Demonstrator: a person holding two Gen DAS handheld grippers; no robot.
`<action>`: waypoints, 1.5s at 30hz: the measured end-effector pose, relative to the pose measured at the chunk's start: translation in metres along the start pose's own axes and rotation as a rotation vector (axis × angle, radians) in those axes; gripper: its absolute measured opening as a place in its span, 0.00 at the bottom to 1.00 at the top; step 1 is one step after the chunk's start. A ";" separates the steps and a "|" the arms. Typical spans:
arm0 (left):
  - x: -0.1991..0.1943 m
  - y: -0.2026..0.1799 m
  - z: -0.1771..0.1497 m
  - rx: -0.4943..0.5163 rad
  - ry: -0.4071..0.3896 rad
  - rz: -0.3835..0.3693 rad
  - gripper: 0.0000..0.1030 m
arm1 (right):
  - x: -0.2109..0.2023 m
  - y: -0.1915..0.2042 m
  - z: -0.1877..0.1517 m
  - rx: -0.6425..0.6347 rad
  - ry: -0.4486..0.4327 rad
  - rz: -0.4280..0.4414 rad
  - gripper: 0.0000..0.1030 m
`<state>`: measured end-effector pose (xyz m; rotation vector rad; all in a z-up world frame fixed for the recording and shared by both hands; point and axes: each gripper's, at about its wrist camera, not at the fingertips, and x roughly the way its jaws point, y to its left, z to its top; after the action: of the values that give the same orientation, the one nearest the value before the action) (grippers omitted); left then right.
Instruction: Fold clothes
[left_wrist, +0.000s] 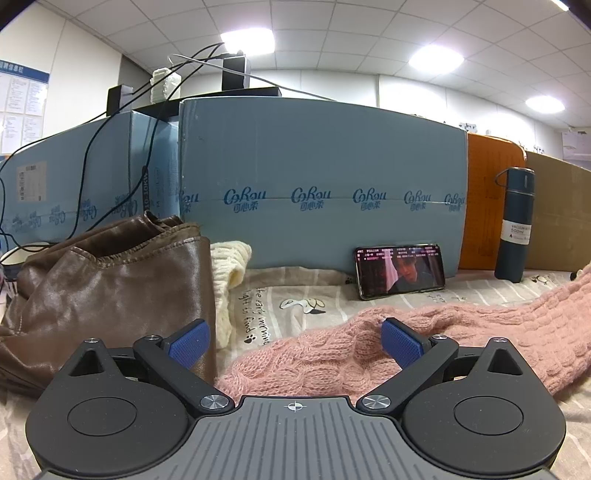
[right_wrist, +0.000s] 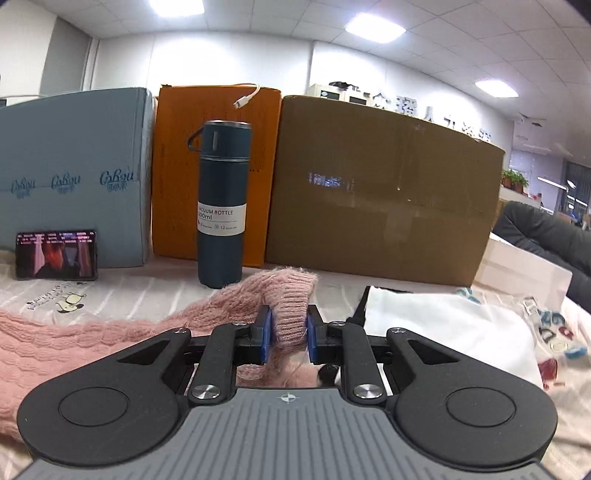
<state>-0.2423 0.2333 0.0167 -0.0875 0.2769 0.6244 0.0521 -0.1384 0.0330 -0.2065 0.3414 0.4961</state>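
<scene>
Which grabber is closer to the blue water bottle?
Right. The right gripper, pinching the pink sweater, sits just before the bottle; the left gripper is farther off.

Fuzzy pink knit sweater (right_wrist: 74, 339), glossy brown leather (or faux) garment (left_wrist: 110, 295), matt cardboard box (right_wrist: 380, 206)

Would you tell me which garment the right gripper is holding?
The pink knit sweater: the right gripper pinches its ribbed edge, while the white shirt lies untouched beside it.

Bright, even light from ceiling panels (left_wrist: 436, 59), blown out white. Strong fisheye bending and dark corner vignetting in both views. Mostly sharp; soft shadows only.
</scene>
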 end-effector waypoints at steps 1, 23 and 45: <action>0.000 0.000 0.000 0.000 0.000 0.000 0.98 | 0.006 0.000 -0.002 -0.003 0.029 -0.002 0.17; -0.003 0.007 0.001 -0.047 -0.015 -0.014 0.98 | 0.016 -0.052 -0.046 0.778 0.359 0.297 0.77; -0.004 0.008 0.000 -0.064 -0.011 -0.020 0.98 | -0.003 -0.057 -0.034 0.764 0.026 0.192 0.12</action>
<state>-0.2498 0.2381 0.0180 -0.1480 0.2454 0.6141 0.0687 -0.1981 0.0094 0.5657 0.5554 0.5193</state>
